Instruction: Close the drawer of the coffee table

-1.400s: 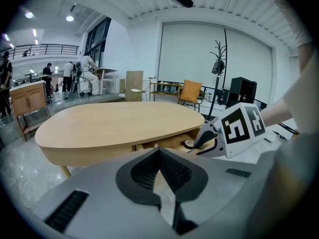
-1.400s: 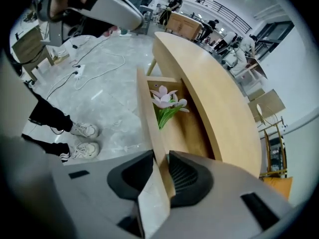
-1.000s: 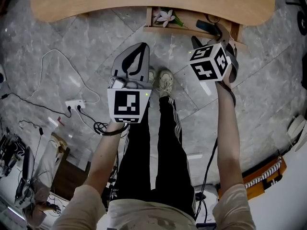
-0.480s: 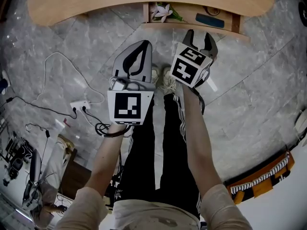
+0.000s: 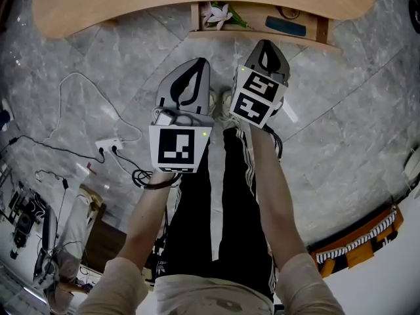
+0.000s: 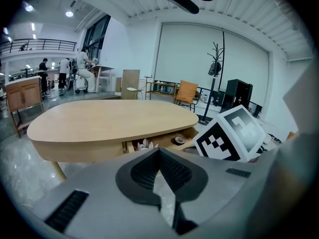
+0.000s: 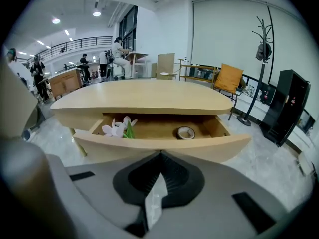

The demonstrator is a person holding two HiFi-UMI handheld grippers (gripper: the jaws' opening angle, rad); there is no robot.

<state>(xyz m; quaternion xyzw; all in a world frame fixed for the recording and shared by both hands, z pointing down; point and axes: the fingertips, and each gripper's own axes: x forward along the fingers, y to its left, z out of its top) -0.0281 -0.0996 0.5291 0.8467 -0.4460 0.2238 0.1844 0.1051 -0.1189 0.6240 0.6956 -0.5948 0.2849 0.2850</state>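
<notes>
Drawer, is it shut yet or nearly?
Not yet. Nothing looks done: the drawer hangs open, with a flower and a roll of tape inside. In hand: the right tongs are shut, empty, pointing at its front, not touching. The left tongs are shut and empty too. Still to do: push it in.

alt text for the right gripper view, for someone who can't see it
An oval wooden coffee table stands ahead with its drawer open, holding a white flower at the left and a roll of tape toward the right. In the foreground the right gripper points at the drawer front, jaws together with nothing between them.
</notes>
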